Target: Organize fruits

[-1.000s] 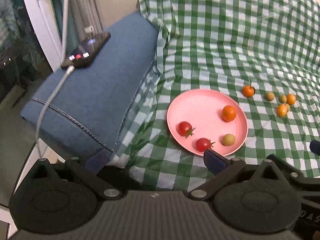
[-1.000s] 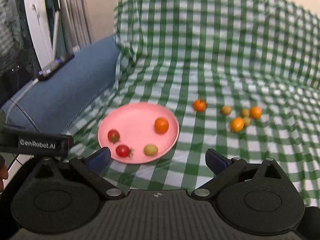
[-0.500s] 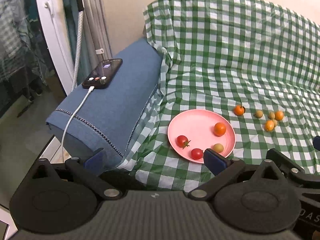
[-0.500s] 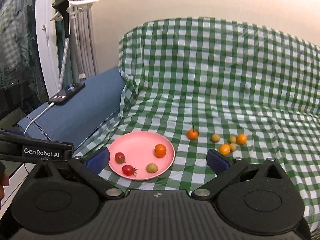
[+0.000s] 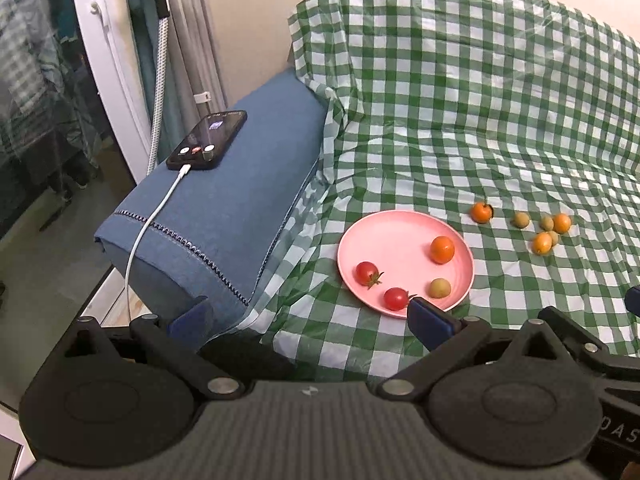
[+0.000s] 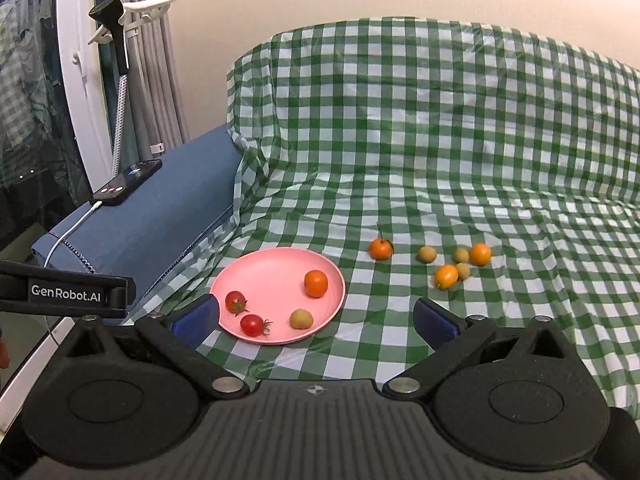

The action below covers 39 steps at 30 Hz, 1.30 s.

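Both tongs, the left tongs and the right tongs, are spread wide and hold nothing, up above the green checked cloth. The pink plate lies on the cloth with two red tomatoes, one orange fruit and one yellow-green fruit on it. Six more small fruits sit on the cloth to the right of the plate, well apart from both tongs

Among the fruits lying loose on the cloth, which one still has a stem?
The orange fruit nearest the pink plate; a thin stem rises from it, and the others show none.
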Motion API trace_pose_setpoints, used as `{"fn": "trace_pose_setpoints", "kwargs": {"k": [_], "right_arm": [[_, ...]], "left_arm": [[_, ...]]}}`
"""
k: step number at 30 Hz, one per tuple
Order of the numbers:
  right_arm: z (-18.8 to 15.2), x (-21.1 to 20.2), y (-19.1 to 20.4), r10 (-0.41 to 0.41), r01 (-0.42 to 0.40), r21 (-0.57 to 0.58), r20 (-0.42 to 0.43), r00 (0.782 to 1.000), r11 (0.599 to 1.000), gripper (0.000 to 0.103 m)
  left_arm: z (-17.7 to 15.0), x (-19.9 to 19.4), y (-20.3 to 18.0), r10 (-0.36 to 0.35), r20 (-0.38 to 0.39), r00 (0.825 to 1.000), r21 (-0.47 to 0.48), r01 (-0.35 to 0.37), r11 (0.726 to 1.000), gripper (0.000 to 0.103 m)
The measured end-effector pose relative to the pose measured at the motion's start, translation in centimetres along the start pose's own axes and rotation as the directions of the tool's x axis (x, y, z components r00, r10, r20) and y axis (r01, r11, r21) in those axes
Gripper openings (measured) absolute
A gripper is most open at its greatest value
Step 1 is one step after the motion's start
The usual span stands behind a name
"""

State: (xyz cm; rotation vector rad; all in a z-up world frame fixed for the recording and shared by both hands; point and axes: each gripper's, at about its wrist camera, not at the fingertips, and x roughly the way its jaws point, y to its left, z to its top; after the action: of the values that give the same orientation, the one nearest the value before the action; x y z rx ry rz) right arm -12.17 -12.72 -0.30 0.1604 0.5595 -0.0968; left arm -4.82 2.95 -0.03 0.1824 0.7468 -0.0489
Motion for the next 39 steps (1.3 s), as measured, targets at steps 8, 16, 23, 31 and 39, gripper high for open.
{"fn": "trace_pose_setpoints", "kwargs": {"k": [8,16,23,31,39], "right_arm": [[-0.3,1.1,-0.9,0.004,-0.003,0.039,-0.022,1.000,0.999,0.102],[-0.8,3.0,-3.4,-0.059,0.069,0.149,-0.071,0.996,0.986,0.102],[-1.3,5.6,-6.7,-0.128,0.149,0.237,-0.103,0.986,0.960,0.102],[0.0,13.0,-11.8,-0.222,0.251,0.322,-0.125,0.967,0.913,0.102],[0.7,25.5,-16.5,-0.279,0.372,0.424,-0.266,0.923,0.825,0.102]], "left_arm": [[0.0,0.9,-0.6,0.011,-0.022,1.000,0.018,-0.010,1.000,0.103],[0.5,2.7,-1.4,0.013,-0.056,0.998,0.047,-0.010,0.999,0.103],[1.6,4.9,-2.5,0.024,-0.082,0.996,0.054,-0.020,0.998,0.103],[3.5,8.2,-3.6,0.045,-0.136,0.990,0.056,-0.038,0.998,0.103],[5.1,11.0,-4.4,0.076,-0.179,0.981,0.059,-0.066,0.996,0.103]]}}
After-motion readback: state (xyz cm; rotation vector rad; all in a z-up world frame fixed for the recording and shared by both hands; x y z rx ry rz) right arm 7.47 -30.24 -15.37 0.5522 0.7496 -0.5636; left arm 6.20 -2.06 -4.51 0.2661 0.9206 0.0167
